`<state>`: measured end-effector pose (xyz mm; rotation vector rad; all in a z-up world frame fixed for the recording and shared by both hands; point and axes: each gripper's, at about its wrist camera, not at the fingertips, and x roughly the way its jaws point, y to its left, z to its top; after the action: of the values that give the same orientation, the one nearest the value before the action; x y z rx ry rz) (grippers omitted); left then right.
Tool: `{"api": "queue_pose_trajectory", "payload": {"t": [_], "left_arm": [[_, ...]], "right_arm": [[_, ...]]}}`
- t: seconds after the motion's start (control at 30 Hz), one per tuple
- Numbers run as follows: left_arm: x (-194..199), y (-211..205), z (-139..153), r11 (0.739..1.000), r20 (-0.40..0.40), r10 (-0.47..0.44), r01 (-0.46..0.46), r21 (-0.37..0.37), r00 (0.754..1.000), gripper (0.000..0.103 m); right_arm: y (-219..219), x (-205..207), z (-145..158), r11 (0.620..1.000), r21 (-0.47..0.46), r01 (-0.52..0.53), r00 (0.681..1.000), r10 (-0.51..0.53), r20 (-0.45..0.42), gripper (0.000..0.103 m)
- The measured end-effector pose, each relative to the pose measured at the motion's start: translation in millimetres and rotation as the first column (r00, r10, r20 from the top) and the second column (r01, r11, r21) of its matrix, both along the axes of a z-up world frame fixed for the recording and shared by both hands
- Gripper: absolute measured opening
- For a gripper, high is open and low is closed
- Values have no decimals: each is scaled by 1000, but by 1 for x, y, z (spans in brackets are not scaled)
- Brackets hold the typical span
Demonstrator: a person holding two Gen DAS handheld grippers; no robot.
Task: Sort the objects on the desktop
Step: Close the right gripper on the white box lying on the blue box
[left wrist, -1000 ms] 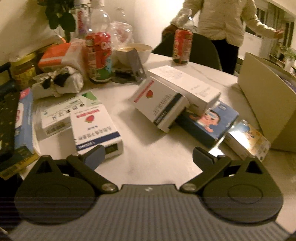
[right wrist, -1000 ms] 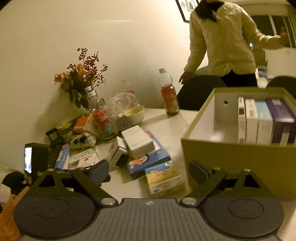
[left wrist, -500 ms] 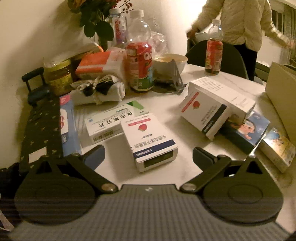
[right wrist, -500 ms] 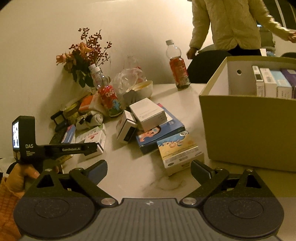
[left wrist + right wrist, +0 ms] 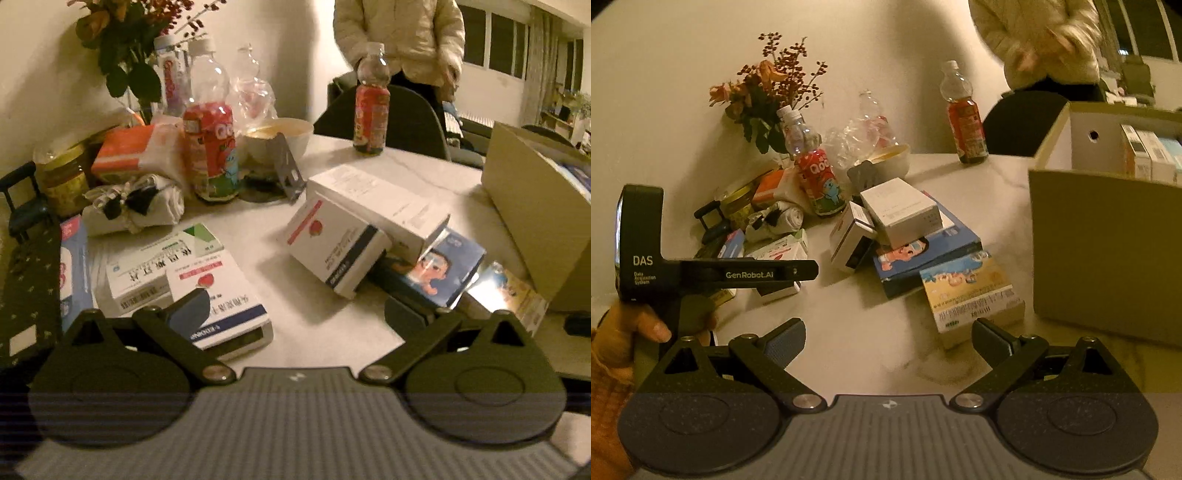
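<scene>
Both grippers, left gripper and right gripper, are spread and empty; we judge we're approaching the strawberry box left of the cardboard box, needing descent and closing.

Dim warm yellow indoor light, soft shadows, fisheye-bent edges, slightly blurred person

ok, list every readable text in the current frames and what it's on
"DAS" – upright part of the left gripper, seen from the right wrist.
"GenRobot.AI" – its side bar.
"Data Acquisition System" – small print under "DAS", barely legible.
"Qoo" – label of the red bottle.
Chinese print on the medicine boxes: too blurred to read.
Barcode box: print too small.
</scene>
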<state>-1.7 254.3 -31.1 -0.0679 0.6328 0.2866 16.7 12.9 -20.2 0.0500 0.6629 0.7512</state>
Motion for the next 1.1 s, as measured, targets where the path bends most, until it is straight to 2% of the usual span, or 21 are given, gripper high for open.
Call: {"api": "queue_pose_trajectory", "payload": {"t": [0.17, 0.33, 0.57, 0.8, 0.97, 1.03, 1.1], "left_arm": [[-13, 12, 7, 998, 18, 56, -56, 3, 998, 103], [-25, 25, 5, 994, -1, 110, -110, 3, 994, 103], [-34, 33, 6, 991, 2, 134, -134, 1, 991, 103], [-39, 36, 4, 990, -6, 143, -143, -8, 990, 103], [-40, 38, 1, 989, -14, 145, -146, -20, 989, 103], [-41, 39, 0, 989, -16, 145, -145, -26, 989, 103], [-41, 39, -1, 989, -18, 144, -145, -34, 989, 103]], "right_arm": [[23, 15, 4, 999, -40, -20, 997, 23, 73, 96], [47, 31, 9, 996, -82, -35, 988, 47, 144, 91], [82, 66, 3, 986, -161, 37, 978, -3, 207, 80], [103, 97, -11, 973, -222, 67, 982, -25, 185, 76], [110, 108, -19, 975, -218, 43, 988, -10, 151, 75], [111, 111, -20, 977, -208, 36, 990, -7, 139, 68], [111, 113, -22, 980, -199, 30, 992, -4, 128, 68]]}}
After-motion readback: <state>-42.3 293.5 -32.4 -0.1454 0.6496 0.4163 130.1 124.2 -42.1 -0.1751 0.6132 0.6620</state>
